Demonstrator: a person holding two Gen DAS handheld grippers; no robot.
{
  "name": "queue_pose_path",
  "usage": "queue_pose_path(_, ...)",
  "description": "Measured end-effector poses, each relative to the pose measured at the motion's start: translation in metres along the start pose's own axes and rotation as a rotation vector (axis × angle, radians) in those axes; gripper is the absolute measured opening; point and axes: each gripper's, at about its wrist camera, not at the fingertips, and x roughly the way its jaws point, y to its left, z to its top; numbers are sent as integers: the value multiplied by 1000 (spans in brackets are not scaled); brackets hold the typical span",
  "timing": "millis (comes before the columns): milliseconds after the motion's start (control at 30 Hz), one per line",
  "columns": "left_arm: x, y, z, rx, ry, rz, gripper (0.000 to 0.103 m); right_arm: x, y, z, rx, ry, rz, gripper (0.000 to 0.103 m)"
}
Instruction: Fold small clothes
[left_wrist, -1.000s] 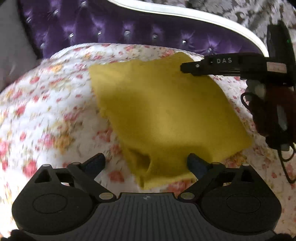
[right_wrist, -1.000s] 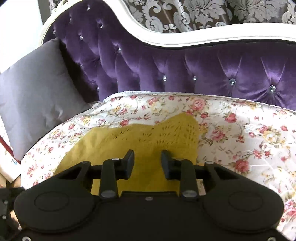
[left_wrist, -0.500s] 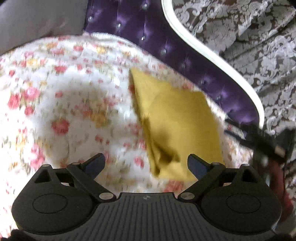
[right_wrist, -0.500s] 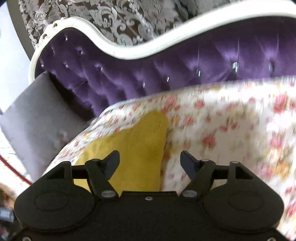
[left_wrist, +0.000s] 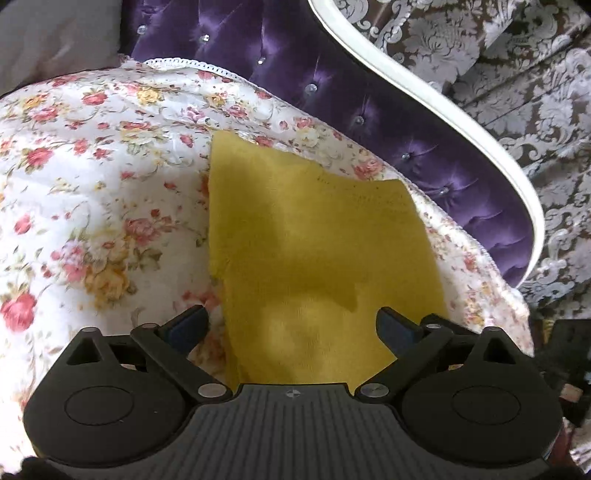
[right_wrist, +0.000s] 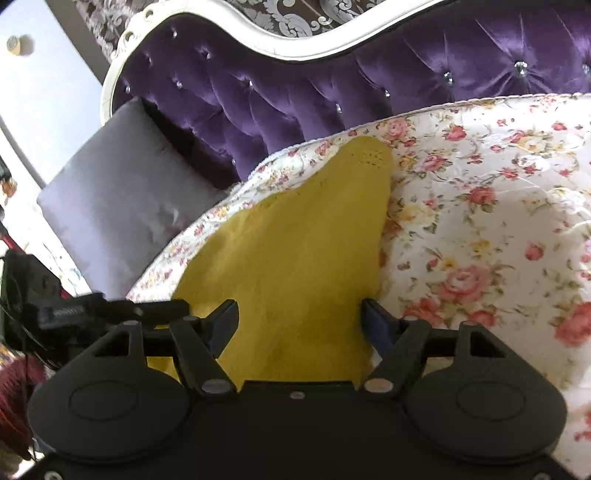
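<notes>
Yellow garment (left_wrist: 317, 240) near edge hidden behind left gripper (left_wrist: 291, 328) body.

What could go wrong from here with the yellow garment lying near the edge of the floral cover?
1. The yellow garment lies close to the edge of the floral cover by the purple headboard; a push might slide it off.
2. The left gripper, its jaws opening, and the right gripper both stand open over the cloth; closing here may pinch only the top layer and undo the fold.
</notes>
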Motion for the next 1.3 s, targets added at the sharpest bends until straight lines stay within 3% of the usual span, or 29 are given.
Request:
queue_pose_path(233, 9, -2, 8, -11, -6, 12, 102, 4, -7, -1, 48, -22, 53, 77)
queue_pose_path(400, -4, 4, -4, -7, -1, -23, 102, -8, -3, -5, 31, 17, 47, 77)
queue_pose_path(667, -23, 32, -12, -154, 2, -107, 102, -21, 1, -20, 22, 78, 71, 77)
queue_pose_path(800, -17, 26, -8, -144, 6, -85, 102, -14, 0, -22, 39, 68, 99, 76)
queue_pose_path(900, -9, 11, -5, -89, 8, -58, 102, -9, 2, -21, 51, 63, 119, 64)
queue_pose_path(933, -6, 5, -4, -66, 9, -32, 102, -7, 3, -21, 46, 61, 120, 54)
queue_pose_path(967, -4, 2, -4, -52, 10, -13, 102, -6, 4, -20, 39, 59, 111, 37)
queue_pose_path(1000, -3, -2, -3, -45, 9, 5, 102, -5, 4, -20, 33, 58, 102, 33)
queue_pose_path(1133, -9, -4, -8, -52, -20, 16, 102, -8, 8, -18, 22, 58, 91, 31)
queue_pose_path(1300, -16, -5, -20, -113, -17, -54, 102, -14, 10, -12, 41, 52, 100, 31)
